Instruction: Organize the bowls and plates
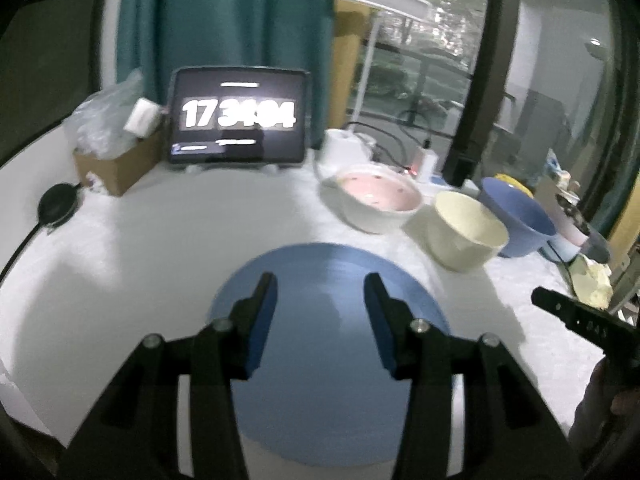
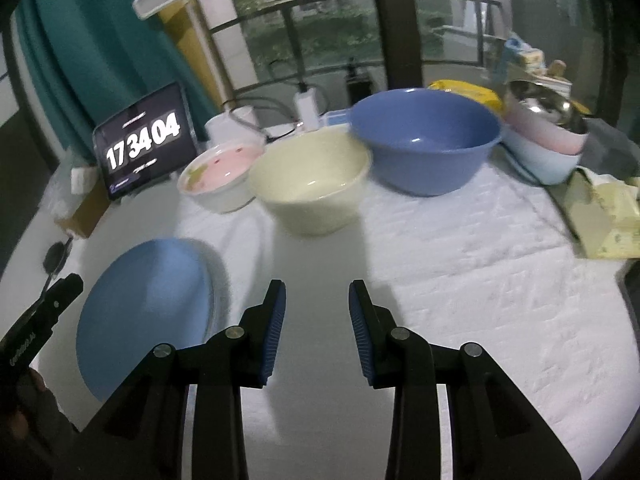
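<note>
On desk (image 1: 160,248), left gripper (image 1: 320,292) hovering over blue plate (image 1: 320,360), jaws gaping, empty; right gripper (image 2: 317,300) hanging beside plate, jaws likewise parted, holding nothing.

Right gripper (image 2: 317,300) jaws apart, empty, over the tabletop (image 2: 460,272). Blue plate (image 2: 144,312) lies left. Cream bowl (image 2: 310,184) and blue bowl (image 2: 426,138) sit behind.

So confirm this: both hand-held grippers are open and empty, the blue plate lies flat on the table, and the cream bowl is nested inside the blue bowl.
One thing is wrong: the cream bowl is not nested in the blue bowl. The right wrist view shows it standing on the table by itself, beside the blue bowl. The rest holds: the left hand-held gripper and right hand-held gripper are open and empty, and the blue plate lies flat.
</note>
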A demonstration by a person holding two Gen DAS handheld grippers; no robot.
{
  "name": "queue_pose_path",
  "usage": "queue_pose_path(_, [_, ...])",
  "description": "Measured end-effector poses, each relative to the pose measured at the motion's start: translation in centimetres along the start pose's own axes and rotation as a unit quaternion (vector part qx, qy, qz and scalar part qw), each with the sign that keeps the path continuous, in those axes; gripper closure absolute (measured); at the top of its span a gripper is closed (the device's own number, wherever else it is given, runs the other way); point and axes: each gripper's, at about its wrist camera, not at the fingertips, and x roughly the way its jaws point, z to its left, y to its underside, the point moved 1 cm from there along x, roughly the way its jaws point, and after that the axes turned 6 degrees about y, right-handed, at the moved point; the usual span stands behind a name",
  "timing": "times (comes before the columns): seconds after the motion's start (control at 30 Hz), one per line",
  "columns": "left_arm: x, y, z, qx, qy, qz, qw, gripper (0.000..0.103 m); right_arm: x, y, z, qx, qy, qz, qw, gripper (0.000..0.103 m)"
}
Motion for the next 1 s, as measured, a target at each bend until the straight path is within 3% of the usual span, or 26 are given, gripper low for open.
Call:
queue_pose_path(0.4, [2.3,-1.6,-6.9,0.053,0.049,0.005,0.9974,0.056,-0.8,-2.0,-4.9,0.026,0.016,-0.029,0.999,0.068])
queue_pose_path(1.0, [5.7,-3.9,-12.9,0.088,0.096,0.009,0.9914,0.056,0.5,-6.5,-8.7,0.027,0.049,-0.062,0.997,0.068])
